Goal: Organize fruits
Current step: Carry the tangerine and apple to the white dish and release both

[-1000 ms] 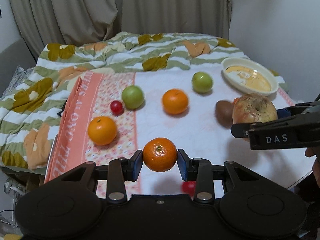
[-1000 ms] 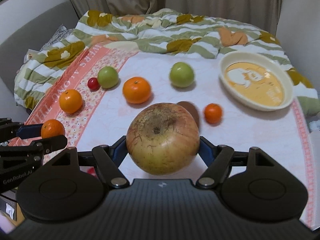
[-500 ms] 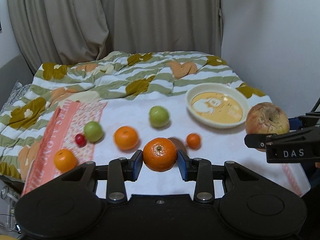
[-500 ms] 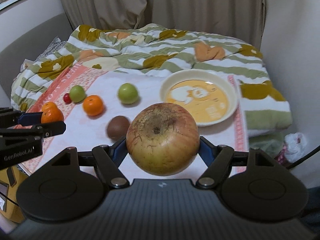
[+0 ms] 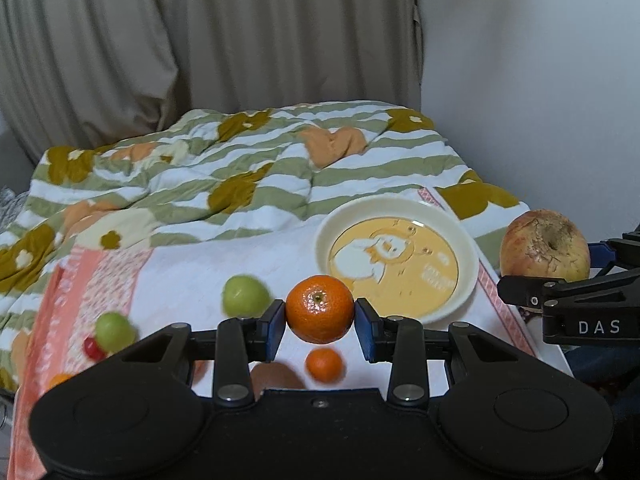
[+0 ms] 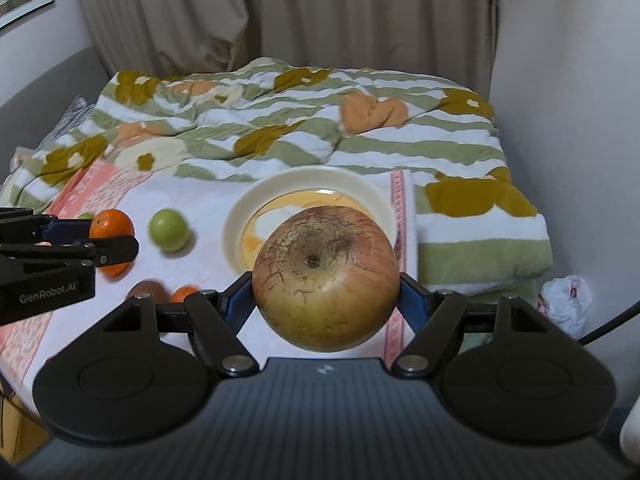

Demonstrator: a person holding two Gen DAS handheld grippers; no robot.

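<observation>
My left gripper is shut on an orange mandarin and holds it in the air, near the cream bowl. My right gripper is shut on a large russet apple, held in front of the bowl. The apple also shows at the right of the left wrist view. On the white cloth lie two green fruits, a small mandarin, a brown kiwi and a red cherry tomato.
A striped floral blanket is bunched behind the cloth. Curtains and a white wall stand behind. The cloth's pink border runs along the left. A white plastic bag lies on the floor at right.
Both grippers have risen and moved right toward the bowl, each still holding its fruit. The bowl now looks larger and closer in both views.
</observation>
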